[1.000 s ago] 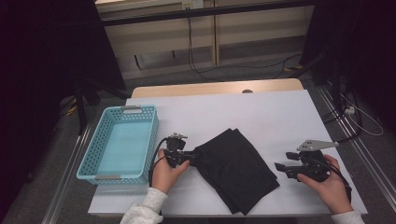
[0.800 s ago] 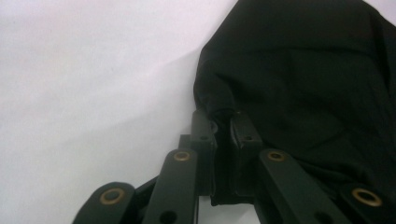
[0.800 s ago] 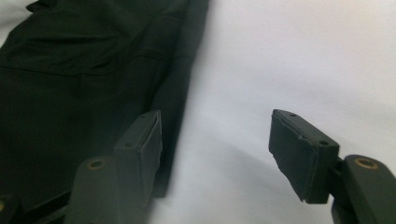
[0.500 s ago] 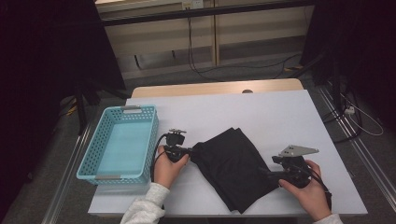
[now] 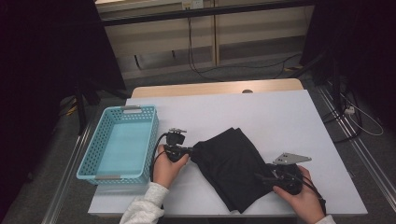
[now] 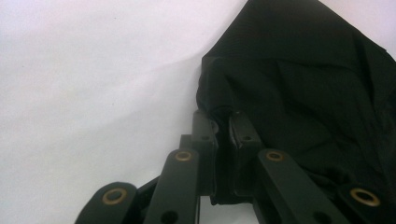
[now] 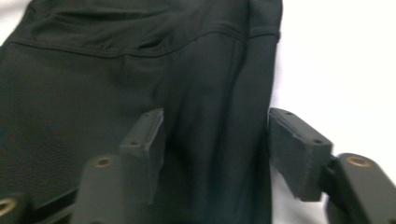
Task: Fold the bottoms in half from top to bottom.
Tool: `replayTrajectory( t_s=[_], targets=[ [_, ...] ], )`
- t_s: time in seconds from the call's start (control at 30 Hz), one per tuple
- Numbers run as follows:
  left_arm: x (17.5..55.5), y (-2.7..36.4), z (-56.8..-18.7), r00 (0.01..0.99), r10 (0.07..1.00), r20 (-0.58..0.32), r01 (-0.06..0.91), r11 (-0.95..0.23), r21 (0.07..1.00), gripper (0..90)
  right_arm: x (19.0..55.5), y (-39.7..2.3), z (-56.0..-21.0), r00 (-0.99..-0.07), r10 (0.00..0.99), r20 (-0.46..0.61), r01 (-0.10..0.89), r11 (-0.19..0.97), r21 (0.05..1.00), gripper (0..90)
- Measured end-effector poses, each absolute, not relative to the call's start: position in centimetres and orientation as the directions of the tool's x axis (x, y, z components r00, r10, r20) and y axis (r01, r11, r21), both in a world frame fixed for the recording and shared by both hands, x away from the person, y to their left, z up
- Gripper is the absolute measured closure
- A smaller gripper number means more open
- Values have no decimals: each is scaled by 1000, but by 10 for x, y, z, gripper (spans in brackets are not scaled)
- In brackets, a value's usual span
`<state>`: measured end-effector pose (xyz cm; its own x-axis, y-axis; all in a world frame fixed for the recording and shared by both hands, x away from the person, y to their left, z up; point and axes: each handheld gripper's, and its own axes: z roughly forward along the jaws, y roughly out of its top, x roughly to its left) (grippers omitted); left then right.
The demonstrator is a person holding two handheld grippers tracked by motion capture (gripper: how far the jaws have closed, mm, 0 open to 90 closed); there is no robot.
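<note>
Black cloth (image 5: 233, 168) folded flat on the white table (image 5: 261, 107), near the front edge, just right of the basket (image 5: 122, 142). Left gripper (image 5: 192, 151) at the cloth's left corner, between basket and cloth, jaws pinched tight on a bunched fold of that corner (image 6: 219, 116); nearly no gap left between the pads. Left hand (image 5: 167, 163) behind it, cable looping toward the basket's right wall. Right gripper (image 5: 261, 178) at the cloth's right edge, jaws about half open and just closing in, straddling a raised hem fold (image 7: 219, 140); pads (image 7: 294, 144) not yet pressing, one over cloth, the other over bare table just off the edge. Right hand (image 5: 299, 193) at the front right of the cloth.

Basket teal, perforated, nothing visible inside, sitting at the table's left end, well clear of the right gripper. Wooden strip (image 5: 215, 87) along the table's far side, well behind the cloth. Cables (image 5: 359, 116) on the floor right of the table. Nothing lying between cloth and basket but the left gripper itself.
</note>
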<state>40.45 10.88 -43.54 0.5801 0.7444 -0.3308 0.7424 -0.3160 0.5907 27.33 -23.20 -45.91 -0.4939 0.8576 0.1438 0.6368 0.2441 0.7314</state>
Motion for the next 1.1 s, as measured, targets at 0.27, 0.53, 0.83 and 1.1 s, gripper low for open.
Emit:
replayTrajectory(
  t_s=[0.27, 0.53, 0.83, 1.1],
  targets=[
    [408, 109, -435, 580, 745, -328, 744, -321, 586, 831, 270, -225, -461, -482, 864, 147, 629, 225, 744, 493],
    [410, 109, -434, 578, 752, -318, 744, -325, 585, 831, 271, -221, -461, -506, 836, 211, 636, 196, 746, 766],
    [417, 115, -422, 569, 764, -305, 737, -310, 600, 831, 282, -224, -460, -477, 849, 227, 628, 149, 764, 790],
    [423, 122, -425, 536, 797, -280, 729, -269, 629, 594, 284, -217, -461, -500, 838, 219, 625, 173, 762, 789]
  ],
)
